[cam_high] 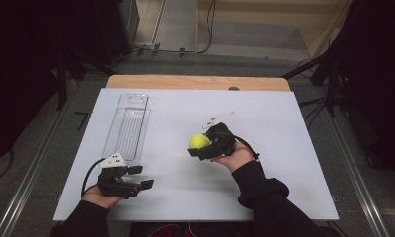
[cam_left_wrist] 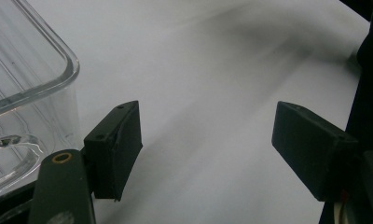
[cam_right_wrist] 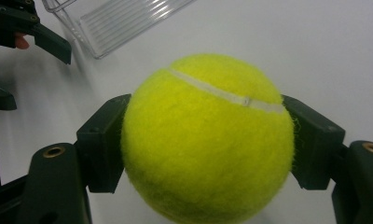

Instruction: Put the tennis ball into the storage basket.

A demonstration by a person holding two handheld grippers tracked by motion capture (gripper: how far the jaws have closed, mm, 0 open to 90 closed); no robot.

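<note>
A yellow-green tennis ball (cam_high: 199,141) (cam_right_wrist: 207,140) is clamped between the jaws of my right gripper (cam_high: 200,146) (cam_right_wrist: 207,142), held above the middle of the white table (cam_high: 264,163). Both pads press on the ball's sides. My left gripper (cam_high: 140,177) (cam_left_wrist: 208,151) rests low near the table's front left, jaws wide apart with only bare tabletop between them. A clear plastic tray (cam_high: 128,126) (cam_left_wrist: 21,84) (cam_right_wrist: 114,23) lies lengthwise on the left part of the table, its near end just beside the left gripper.
The white board sits on a wooden table (cam_high: 195,81) whose far edge shows at the back. Dark equipment and cables stand on the floor around it. The left gripper (cam_right_wrist: 21,28) shows at the upper left of the right gripper view.
</note>
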